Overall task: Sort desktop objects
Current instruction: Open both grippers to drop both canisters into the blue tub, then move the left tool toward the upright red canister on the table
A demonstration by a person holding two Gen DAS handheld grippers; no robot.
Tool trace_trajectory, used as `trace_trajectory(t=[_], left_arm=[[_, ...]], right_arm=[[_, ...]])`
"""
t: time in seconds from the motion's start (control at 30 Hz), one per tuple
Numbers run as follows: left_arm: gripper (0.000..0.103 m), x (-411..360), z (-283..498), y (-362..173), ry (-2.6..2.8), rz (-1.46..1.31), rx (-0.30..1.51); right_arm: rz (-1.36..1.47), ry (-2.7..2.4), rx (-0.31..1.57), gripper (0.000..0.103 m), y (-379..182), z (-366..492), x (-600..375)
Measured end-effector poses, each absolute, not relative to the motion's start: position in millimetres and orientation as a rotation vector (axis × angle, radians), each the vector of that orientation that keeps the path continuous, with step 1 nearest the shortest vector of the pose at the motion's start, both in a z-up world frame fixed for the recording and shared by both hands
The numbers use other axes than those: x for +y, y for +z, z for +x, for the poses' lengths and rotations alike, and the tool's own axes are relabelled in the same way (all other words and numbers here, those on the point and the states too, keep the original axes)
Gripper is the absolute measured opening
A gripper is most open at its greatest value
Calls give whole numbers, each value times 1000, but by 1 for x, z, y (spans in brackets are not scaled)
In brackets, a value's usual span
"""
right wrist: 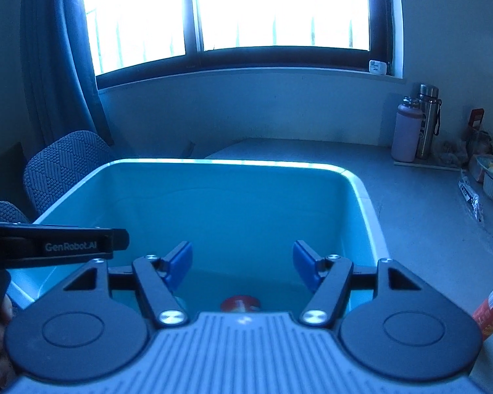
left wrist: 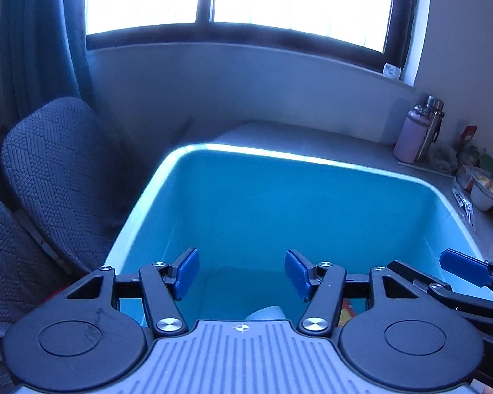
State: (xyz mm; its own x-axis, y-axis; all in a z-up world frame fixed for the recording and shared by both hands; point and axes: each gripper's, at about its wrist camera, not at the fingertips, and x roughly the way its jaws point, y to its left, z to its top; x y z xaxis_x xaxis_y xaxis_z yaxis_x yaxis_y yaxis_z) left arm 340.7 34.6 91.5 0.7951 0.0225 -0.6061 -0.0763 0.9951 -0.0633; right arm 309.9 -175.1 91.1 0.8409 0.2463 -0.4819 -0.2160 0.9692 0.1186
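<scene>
Reading left to right, we find the left gripper point(left wrist: 242, 274) at lower centre of its view, jaws apart and grasping nothing, above the blue bin point(left wrist: 312, 197). A pale cup point(left wrist: 266, 312) lies on the bin floor beneath it. The right gripper point(right wrist: 242, 264), likewise released and empty, hangs over a red-capped object point(right wrist: 240, 303) in the bin. A red packet point(right wrist: 491, 305) sits at lower right.

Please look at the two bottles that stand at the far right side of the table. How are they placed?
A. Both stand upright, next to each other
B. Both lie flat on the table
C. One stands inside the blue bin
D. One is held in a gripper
A: the pink bottle and the steel bottle both stand upright, side by side, on the table beyond the blue bin.
</scene>
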Motion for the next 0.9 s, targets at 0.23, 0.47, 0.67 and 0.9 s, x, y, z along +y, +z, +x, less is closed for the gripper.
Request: trace_trajectory(t=[0.23,0.47,0.67,0.9], left_arm=[[64,20,310,118,8,-100,594],[77,-16,262,131,-59,-65,553],[78,-64,220,127,-106,-6,561],[78,-120,170,104,-140,53,554]], right_arm=[[93,257,481,82,103,290,-193],[111,222,423,99,111,249,-229],[114,170,411,103,104,210,-263],[88,99,440,103,82,169,-304]])
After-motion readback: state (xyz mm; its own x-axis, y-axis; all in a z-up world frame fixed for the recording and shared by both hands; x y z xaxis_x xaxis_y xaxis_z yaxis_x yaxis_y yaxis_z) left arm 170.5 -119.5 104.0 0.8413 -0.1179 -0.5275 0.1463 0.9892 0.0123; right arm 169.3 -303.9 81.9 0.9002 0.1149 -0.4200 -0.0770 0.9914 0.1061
